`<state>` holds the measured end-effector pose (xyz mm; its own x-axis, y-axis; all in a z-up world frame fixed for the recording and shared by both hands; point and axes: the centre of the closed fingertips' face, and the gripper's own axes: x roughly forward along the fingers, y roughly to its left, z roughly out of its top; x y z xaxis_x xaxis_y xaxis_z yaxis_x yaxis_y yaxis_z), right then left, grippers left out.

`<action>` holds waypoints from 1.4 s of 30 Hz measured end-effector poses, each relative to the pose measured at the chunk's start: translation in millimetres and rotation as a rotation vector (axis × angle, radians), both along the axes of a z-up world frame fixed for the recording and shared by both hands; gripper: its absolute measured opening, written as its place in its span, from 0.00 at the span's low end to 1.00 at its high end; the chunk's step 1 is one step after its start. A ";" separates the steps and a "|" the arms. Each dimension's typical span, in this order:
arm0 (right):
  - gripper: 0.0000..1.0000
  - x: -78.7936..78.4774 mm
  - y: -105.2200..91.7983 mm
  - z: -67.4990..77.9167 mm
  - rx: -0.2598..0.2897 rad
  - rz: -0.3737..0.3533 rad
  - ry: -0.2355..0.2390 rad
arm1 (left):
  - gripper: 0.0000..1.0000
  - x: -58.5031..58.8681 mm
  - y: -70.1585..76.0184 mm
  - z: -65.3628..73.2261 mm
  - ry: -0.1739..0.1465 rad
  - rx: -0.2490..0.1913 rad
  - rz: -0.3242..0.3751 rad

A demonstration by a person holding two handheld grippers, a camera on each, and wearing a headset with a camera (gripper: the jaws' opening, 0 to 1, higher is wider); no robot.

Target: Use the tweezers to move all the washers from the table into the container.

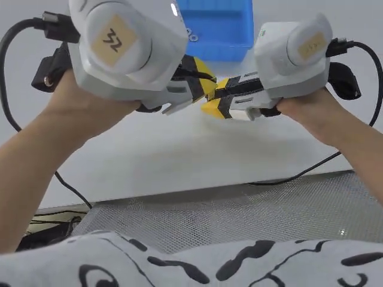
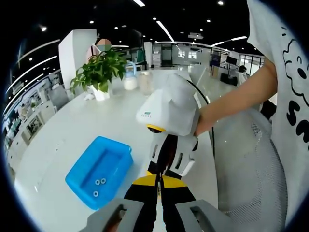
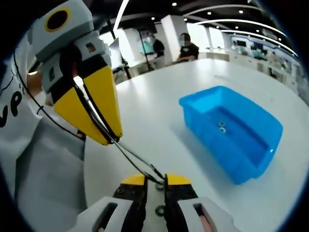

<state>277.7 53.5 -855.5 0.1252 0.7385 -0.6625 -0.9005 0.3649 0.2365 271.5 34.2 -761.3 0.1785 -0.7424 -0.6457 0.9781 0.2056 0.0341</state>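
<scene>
L gripper: the left gripper (image 1: 206, 84) (image 3: 111, 139), in the person's left hand (image 1: 90, 101), has its yellow-tipped jaws clamped on the thin black metal tweezers (image 3: 101, 121).
Tweezers: they lie along the seam betw. the L jaws. Then they run out as thin legs to the R jaw tips, held up off the table.
R gripper: the right gripper (image 1: 216, 98) (image 3: 154, 182), in the right hand (image 1: 305, 110), sits tip to tip w/ the L one. Its jaws are nearly together, w/ the tweezer ends in the narrow gap. We can't tell if they pinch.
L gripper view: own tips (image 2: 159, 181) meet the R gripper (image 2: 166, 164), which comes in from above.
Container: the blue rectangular plastic container (image 1: 221, 24) (image 2: 111, 159) (image 3: 217, 154) stands on the white table (image 1: 179, 149), beyond the grippers and apart from them.
Washers in: we count three small silver ring washers (image 2: 97, 186) (image 3: 222, 126) on the container floor, close together.
Washer out: one more ring (image 3: 160, 210) shows low in the R jaw gap. We can't tell if it's on the table or held.
Near edge: grey mesh surface (image 1: 239, 215) along the table's near side.
</scene>
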 end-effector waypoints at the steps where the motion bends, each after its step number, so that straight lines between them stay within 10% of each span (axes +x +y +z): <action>1: 0.07 -0.6 -0.8 -2.0 -0.011 0.008 -0.003 | 0.00 -0.5 0.1 -0.1 -0.001 0.001 0.000; 24: 0.04 -3.0 1.0 11.7 0.008 -0.014 -0.044 | 0.00 -7.2 1.4 9.9 0.007 0.005 -0.021; 42: 0.04 12.2 -8.0 42.0 0.016 -0.058 -0.121 | 0.00 -0.9 -9.6 36.3 -0.078 0.004 -0.070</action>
<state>289.9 45.5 -813.5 0.2468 0.7381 -0.6279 -0.9002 0.4146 0.1336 270.6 24.6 -725.1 0.1763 -0.7524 -0.6347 0.9843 0.1367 0.1114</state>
